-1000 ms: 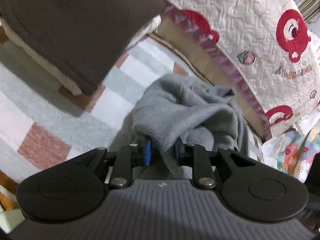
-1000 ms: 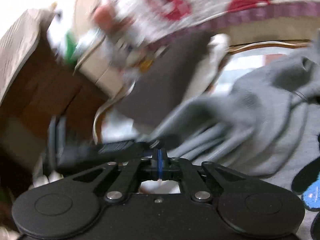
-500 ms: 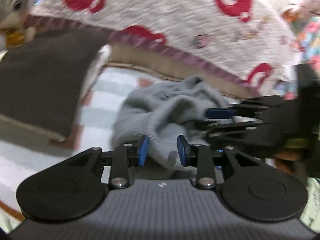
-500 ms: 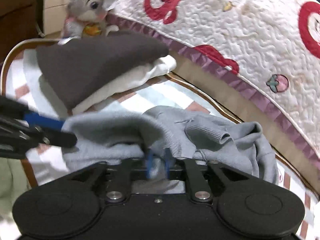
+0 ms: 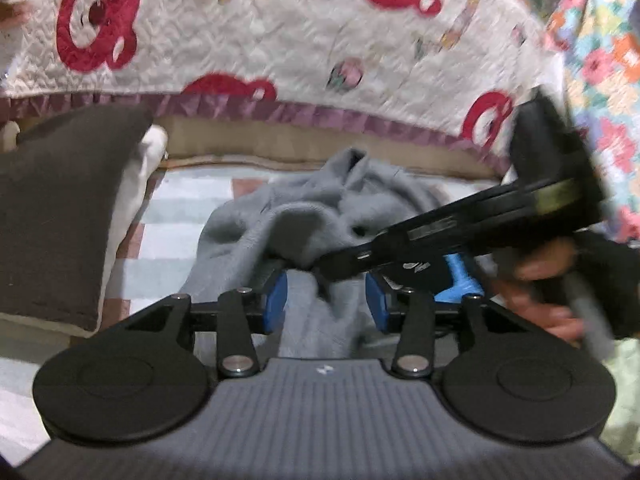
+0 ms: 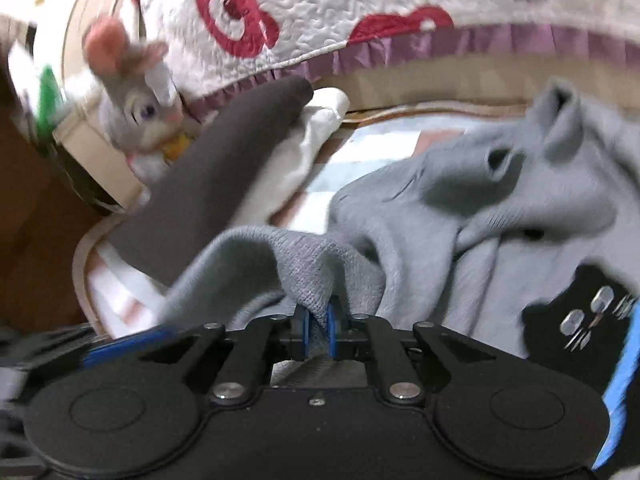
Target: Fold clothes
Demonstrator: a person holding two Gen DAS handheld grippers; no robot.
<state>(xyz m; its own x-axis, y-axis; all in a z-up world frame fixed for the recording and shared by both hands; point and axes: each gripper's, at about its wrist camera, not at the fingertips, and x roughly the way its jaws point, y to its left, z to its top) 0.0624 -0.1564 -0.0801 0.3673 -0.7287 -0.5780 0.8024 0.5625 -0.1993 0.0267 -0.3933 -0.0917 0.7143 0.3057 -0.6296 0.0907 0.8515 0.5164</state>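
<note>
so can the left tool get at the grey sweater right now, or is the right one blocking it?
Probably yes. The left tool is open with grey sweater fabric already between its pads. The right tool, shut on a fold, crosses close above but not between them.

Bedroom in a home. Work surface is a bed, spread with a sheet [image 5: 188, 216] in pale green, white and brick-pink blocks. Along the far side lies a quilted white blanket [image 5: 280, 32] with red bear motifs, small strawberry prints and a purple ruffled edge. A floral patchwork fabric [image 5: 600, 72] shows at the right edge. Folded clothes sit stacked at the left: dark brown piece [image 5: 60, 216] on top of a cream one. A grey plush rabbit [image 6: 136, 108] is propped by the bed corner. Brown wooden furniture [image 6: 32, 216] stands beside it.
</note>
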